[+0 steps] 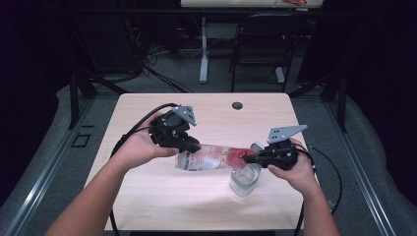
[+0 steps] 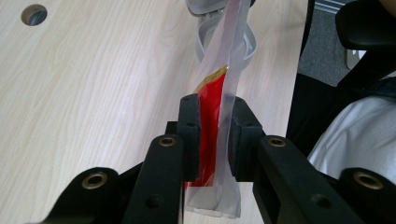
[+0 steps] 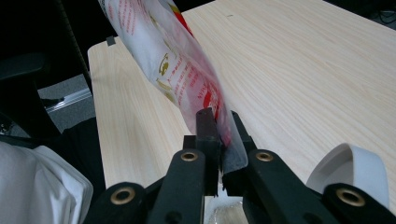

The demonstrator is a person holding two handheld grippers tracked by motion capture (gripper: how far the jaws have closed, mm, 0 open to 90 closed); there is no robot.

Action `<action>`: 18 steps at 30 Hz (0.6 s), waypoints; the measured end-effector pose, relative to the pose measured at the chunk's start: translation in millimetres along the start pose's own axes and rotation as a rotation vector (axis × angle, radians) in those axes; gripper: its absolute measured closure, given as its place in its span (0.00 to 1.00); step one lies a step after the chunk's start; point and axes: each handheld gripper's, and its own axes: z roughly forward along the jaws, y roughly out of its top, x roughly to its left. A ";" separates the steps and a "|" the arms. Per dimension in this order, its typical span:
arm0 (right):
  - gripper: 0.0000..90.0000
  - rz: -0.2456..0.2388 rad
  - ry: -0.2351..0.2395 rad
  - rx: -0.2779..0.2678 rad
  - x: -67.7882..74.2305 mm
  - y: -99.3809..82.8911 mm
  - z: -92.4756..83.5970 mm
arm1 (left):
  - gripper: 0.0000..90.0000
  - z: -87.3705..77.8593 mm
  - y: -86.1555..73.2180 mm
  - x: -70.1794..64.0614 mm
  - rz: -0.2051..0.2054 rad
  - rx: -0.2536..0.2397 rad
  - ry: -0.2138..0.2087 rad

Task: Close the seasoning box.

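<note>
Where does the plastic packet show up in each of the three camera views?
High view: the packet is at centre, stretched level between the left gripper and right gripper.
Left gripper view: it stands edge-on between the jaws at centre, running up.
Right gripper view: it rises from the jaws to the top left.
Shared landmark: the clear cup.

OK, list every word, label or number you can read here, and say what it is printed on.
None can be read.
Plastic bag, held between both grippers: rows of red print and a gold emblem, too blurred to read.
Red patch on the bag: pale marks, too small to read.
Clear container and table: no text.
</note>
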 end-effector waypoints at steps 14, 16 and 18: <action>0.98 -0.003 -0.001 0.000 1.8 -0.4 -6.1 | 0.87 -1.7 7.9 -0.5 0.013 -0.008 -0.002; 0.98 -0.005 -0.005 0.012 1.0 -1.3 -5.5 | 0.87 0.3 9.2 -1.1 0.015 -0.004 -0.003; 0.98 0.001 -0.003 0.018 0.1 -2.6 -4.5 | 0.87 0.2 9.9 -0.7 0.015 -0.009 -0.003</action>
